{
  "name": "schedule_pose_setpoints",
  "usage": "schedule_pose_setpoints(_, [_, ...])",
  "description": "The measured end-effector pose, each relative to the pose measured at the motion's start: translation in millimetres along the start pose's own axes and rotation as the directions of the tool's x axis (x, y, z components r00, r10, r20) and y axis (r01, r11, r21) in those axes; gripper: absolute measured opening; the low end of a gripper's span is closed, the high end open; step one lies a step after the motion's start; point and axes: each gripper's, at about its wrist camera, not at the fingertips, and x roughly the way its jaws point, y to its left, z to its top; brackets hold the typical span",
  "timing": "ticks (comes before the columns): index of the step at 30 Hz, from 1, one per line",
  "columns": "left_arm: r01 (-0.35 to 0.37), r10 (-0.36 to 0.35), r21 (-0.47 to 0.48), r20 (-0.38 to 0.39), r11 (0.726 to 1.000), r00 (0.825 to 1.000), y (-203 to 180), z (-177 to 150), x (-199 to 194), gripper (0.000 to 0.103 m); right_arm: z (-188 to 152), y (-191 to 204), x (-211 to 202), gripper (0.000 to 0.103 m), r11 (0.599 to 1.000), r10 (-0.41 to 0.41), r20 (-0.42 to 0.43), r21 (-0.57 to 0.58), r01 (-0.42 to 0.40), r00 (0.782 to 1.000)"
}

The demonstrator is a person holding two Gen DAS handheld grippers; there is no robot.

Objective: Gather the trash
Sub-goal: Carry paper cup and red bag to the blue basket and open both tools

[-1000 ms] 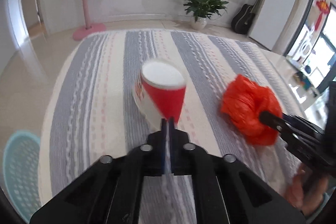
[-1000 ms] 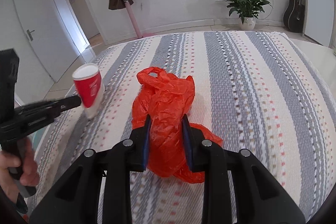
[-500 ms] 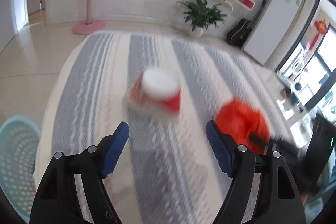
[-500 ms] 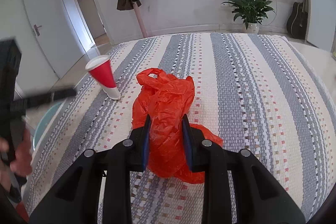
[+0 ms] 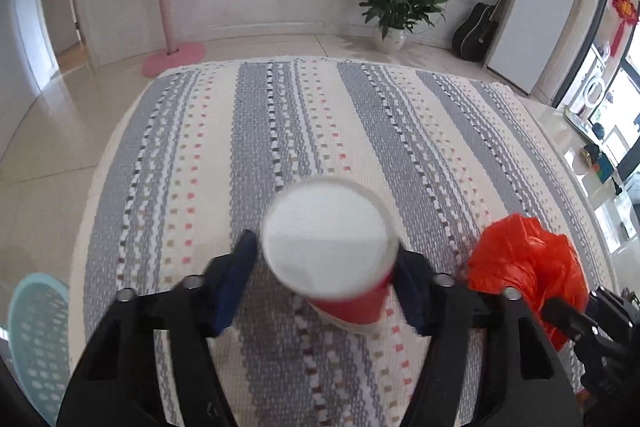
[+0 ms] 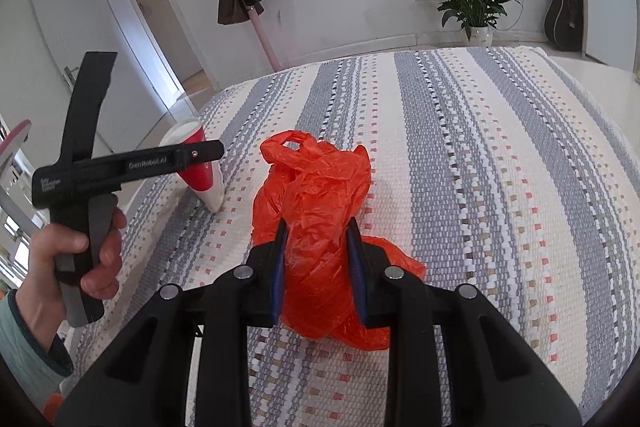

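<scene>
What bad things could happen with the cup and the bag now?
The red paper cup leans, tilted, between the left gripper fingers, so a squeeze might crush or tip it. The right gripper pinches only a fold of the orange plastic bag; it might slip loose when lifted.

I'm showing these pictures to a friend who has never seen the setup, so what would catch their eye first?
Probably the crumpled bright orange plastic bag on the grey-and-cream striped woven cloth, pinched in the right claw. Next, the red paper cup with a white inside, sitting between the open fingers of the left claw, close to the camera. A pale blue perforated basket sits on the floor at far left.
</scene>
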Motion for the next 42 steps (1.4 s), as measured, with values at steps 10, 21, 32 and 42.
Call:
schedule_pose_setpoints(10, [0.015,-0.009,-0.052,0.103,0.999,0.995,38,-22,-67,0.046,2,42,-4,0.024,0.994,-0.048,0.027,-0.099,0.051,0.998])
schedule_pose_setpoints(21, [-0.057,0.115,-0.271,0.205,0.961,0.972,160,-77,-185,0.046,44,207,-8,0.024,0.948,0.187,0.03,-0.266,-0.173,0.982])
schedule_pose_setpoints(32, [-0.104,0.206,-0.433,0.196,0.896,0.959,265,-131,-230,0.047,31,363,67,0.024,0.89,0.236,-0.142,-0.367,-0.273,0.961])
schedule_pose_setpoints(42, [-0.152,0.238,-0.521,0.102,0.84,0.966,315,-162,-195,0.068,7,404,140,0.027,0.906,0.177,-0.318,-0.316,-0.28,0.931])
